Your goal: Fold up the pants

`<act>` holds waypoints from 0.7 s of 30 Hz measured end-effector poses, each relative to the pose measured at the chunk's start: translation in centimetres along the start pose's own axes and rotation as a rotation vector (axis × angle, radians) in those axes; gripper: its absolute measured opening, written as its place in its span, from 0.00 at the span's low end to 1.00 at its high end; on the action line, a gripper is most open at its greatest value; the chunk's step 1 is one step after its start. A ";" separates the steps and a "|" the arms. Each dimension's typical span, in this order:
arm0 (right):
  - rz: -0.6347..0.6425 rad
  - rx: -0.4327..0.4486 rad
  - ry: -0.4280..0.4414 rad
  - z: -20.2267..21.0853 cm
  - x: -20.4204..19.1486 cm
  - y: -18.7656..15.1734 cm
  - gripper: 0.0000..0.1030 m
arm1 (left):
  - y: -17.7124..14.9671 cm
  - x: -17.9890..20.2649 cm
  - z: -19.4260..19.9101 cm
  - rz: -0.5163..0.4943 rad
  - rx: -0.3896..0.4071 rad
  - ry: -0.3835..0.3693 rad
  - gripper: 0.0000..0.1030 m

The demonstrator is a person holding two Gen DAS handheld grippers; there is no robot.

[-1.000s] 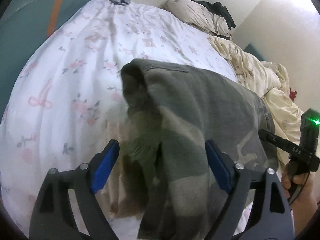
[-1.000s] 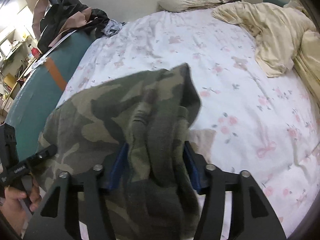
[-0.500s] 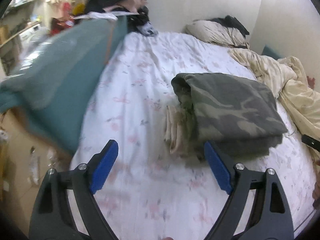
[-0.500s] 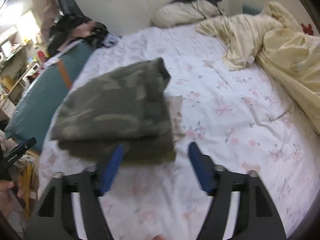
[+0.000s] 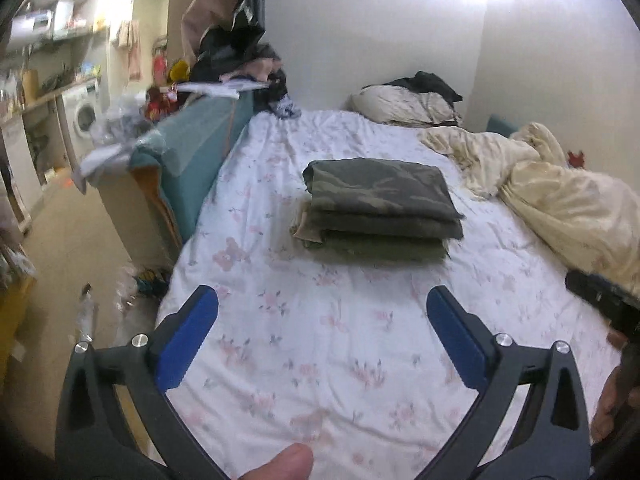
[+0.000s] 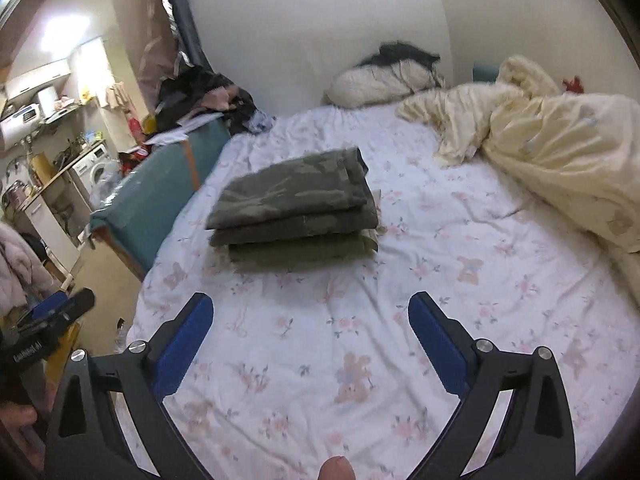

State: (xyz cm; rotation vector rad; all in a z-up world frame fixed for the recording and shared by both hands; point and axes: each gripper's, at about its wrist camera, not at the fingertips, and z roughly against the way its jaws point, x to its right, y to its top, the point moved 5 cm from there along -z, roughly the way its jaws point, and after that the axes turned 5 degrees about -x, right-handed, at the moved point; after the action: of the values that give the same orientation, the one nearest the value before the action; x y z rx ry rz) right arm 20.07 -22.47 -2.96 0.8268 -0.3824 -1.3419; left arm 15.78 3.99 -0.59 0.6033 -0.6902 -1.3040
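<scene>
Since the white floral-print bed sheet (image 5: 320,360) fills most of both views with nothing left spread across it, I judge the folding itself done and this the closing step. What the next move calls for, as I read it, is little more than a check of the stack, perhaps tucking the pale lining that pokes out at its left edge in the left view. The camouflage-green pants (image 5: 380,208), folded into a squared stack of layers, lie at centre frame. My left gripper (image 5: 322,336) and right gripper (image 6: 310,334) hover level at the bottom of frame, well apart from the stack, blue pads spread wide, released and empty.
</scene>
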 end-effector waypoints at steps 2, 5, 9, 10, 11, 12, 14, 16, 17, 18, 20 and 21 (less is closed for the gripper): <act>0.007 0.008 0.018 1.7 -0.9 -0.8 0.98 | -0.7 0.4 1.8 -0.011 0.042 -0.005 1.00; 0.050 0.054 -0.008 4.5 -2.2 -1.5 0.98 | -1.3 0.8 4.3 -0.004 0.075 0.014 1.00; 0.101 0.148 -0.058 7.9 -3.1 -3.3 1.00 | -2.8 0.7 7.2 0.015 0.109 0.021 1.00; 0.095 0.149 -0.045 8.4 -3.2 -3.9 1.00 | -3.3 0.7 7.7 0.014 0.106 0.013 1.00; 0.090 0.142 -0.040 8.7 -3.2 -4.6 1.00 | -3.7 0.6 7.9 0.013 0.102 0.010 1.00; 0.091 0.139 -0.039 9.0 -3.3 -5.2 1.00 | -4.2 0.5 8.3 0.012 0.106 0.012 1.00; 0.105 0.149 -0.054 9.5 -3.6 -6.5 1.00 | -5.0 0.2 8.9 0.012 0.120 0.029 1.00; 0.108 0.161 -0.060 9.9 -3.7 -7.8 1.00 | -6.0 0.1 8.9 0.015 0.129 0.016 1.00; 0.098 0.159 -0.057 9.8 -3.6 -8.2 1.00 | -6.6 0.3 8.8 0.009 0.128 0.007 1.00; 0.082 0.155 -0.056 9.7 -3.4 -8.6 1.00 | -7.2 0.5 8.5 0.000 0.122 0.017 1.00; 0.067 0.155 -0.063 9.2 -3.0 -9.5 1.00 | -8.4 0.9 7.9 -0.022 0.105 0.032 1.00; 0.069 0.159 -0.077 8.8 -2.7 -10.0 1.00 | -8.8 1.2 7.7 -0.037 0.104 0.029 1.00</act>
State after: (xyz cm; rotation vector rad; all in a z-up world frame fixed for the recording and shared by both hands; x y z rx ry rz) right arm 6.49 -22.65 -3.62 0.8869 -0.5789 -1.2939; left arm 4.48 1.19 -1.89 0.7213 -0.7296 -1.2971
